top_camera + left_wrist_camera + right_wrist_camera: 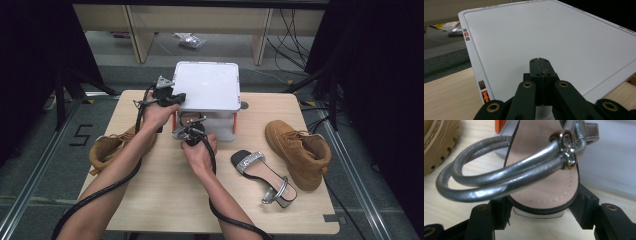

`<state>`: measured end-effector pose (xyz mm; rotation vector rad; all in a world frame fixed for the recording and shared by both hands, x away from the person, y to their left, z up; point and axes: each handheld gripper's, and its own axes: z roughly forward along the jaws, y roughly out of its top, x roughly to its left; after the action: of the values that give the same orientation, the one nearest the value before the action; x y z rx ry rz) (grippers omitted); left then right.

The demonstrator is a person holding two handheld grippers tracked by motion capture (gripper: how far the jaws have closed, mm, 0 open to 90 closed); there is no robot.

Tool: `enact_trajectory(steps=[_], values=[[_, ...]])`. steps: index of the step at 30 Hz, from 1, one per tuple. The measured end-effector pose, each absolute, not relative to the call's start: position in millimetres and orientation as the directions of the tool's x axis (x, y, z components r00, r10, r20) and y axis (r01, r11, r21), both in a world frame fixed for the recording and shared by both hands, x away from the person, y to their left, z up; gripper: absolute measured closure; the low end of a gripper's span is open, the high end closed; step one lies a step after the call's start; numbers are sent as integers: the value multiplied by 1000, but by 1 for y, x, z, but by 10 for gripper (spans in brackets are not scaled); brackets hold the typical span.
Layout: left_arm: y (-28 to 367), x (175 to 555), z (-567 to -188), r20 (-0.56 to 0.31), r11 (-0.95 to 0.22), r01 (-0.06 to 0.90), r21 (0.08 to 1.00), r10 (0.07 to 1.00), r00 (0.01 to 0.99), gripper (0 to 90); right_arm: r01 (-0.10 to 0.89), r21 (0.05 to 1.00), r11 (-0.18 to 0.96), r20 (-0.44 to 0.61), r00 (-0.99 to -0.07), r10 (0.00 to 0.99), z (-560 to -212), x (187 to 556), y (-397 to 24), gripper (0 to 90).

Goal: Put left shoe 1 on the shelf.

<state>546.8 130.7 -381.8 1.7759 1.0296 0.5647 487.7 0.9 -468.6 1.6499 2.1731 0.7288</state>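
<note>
A white square box [207, 85] with a flat lid [549, 32] stands at the back middle of the wooden table [165, 200]. My left gripper [167, 96] is shut, and its closed jaw tips [540, 66] lie over the lid near its left edge with nothing between them. My right gripper [192, 132] is at the box's open front, shut on the heel end of a sandal [190, 119]. The sandal [541, 177] has a pink insole and silver straps [499, 177], with a jaw against each side of its heel. Its toe end points in under the box.
A matching sandal [262, 175] lies at the right front of the table, beside a brown boot [297, 150]. A second brown boot [107, 147] lies at the left edge; its sole [436, 142] is near the right gripper. Cables trail from both grippers.
</note>
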Motion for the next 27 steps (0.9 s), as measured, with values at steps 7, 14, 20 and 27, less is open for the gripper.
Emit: enact_trajectory(steps=[7,14,20,27], values=[[131,547,-381,-73,-172,395,903,842,535,898,803,554,219,31,-283,959,-473,501,4,418],[131,548,-382,-76,-169,392,904,839,538,898,797,555,239,9,-293,956,-477,505,8,416],[131,548,-382,-79,-167,393,904,839,539,898,781,566,263,-3,-317,948,-471,494,9,329],[131,548,-382,-78,-168,392,904,838,540,898,748,568,344,-20,-405,914,-462,465,-9,353]])
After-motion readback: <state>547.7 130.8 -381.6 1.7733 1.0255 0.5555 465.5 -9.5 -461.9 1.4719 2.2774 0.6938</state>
